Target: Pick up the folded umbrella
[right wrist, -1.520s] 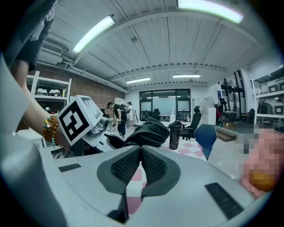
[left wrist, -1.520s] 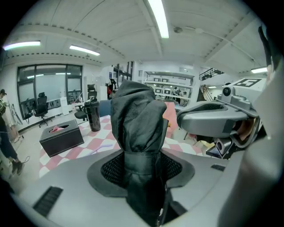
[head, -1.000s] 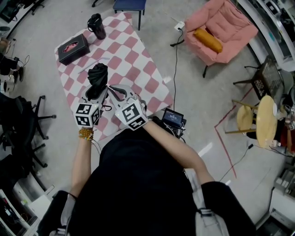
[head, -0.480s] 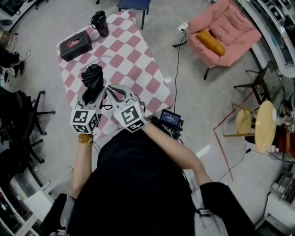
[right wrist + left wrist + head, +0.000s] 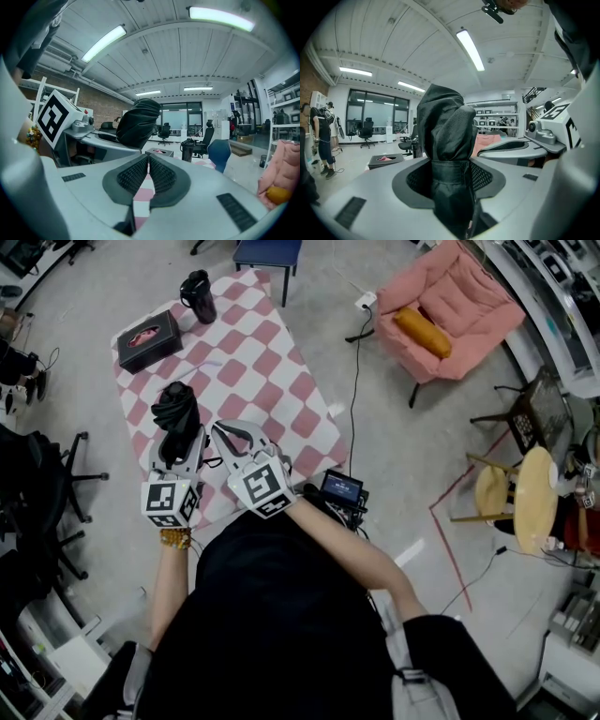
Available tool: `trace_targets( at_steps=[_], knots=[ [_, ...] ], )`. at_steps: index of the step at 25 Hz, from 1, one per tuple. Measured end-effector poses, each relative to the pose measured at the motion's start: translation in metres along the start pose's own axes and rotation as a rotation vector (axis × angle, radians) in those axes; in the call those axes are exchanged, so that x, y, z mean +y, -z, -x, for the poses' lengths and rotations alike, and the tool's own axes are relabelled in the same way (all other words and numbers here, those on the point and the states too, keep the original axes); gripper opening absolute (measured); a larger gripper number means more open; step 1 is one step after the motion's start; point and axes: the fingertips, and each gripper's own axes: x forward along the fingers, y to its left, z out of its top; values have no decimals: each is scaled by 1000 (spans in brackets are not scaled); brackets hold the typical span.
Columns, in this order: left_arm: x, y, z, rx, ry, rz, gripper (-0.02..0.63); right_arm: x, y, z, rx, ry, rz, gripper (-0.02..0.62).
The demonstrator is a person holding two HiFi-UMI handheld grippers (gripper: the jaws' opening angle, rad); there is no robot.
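Since a second back, the folded umbrella (image 5: 175,412) and the left gripper (image 5: 181,448) carrying it have slid left and toward the person in the head view. The gap to the right gripper (image 5: 228,434) is a bit bigger now.

The umbrella is over the near left part of the checked tablecloth (image 5: 281,362), and as far as I can tell it's off the cloth rather than resting on it. The left gripper's jaws are clamped on it at about the strap band, with pads pressing the black fabric on both sides.

Axis-wise, its long axis runs out of the jaws and away from the person. In the left gripper view it also rises well above them. The bunched canopy end is the far, upper end. The lower end drops out of sight below the pads, so I can't say what's down there.

I'd call this the lift part of the pick-up, with the grab itself done. The next move mostly needs a steady squeeze and a clean rise. The fabric is soft, so it could creep through the pads if the squeeze loosens.

The right gripper sits just beside it with its jaws together and nothing in them. Further up the cloth are a black tissue box (image 5: 147,337) and a black jug (image 5: 197,294), both well apart from the action.
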Motion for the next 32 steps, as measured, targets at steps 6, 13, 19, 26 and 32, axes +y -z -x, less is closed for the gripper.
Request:
trace_targets(
  at_steps=[6,13,19,26,32],
  knots=[
    [-3,-21,7,-101,-16,-34,204,-5,-13,2,-30,22,60,18],
    [-4,-50,8,-177,-28,-61,206,-20,-53,5,-121,71,104,18],
    [-3,-66,17,-258,-56,-100,206,-13,-66,8,-136,102,211,18],
    [-7,-51,16,-239,-36,-92,206,-2,-51,6,-112,83,215,18],
    [-11,-25,16,-171,-9,-65,207,4,-24,6,-61,78,187,18]
  ],
)
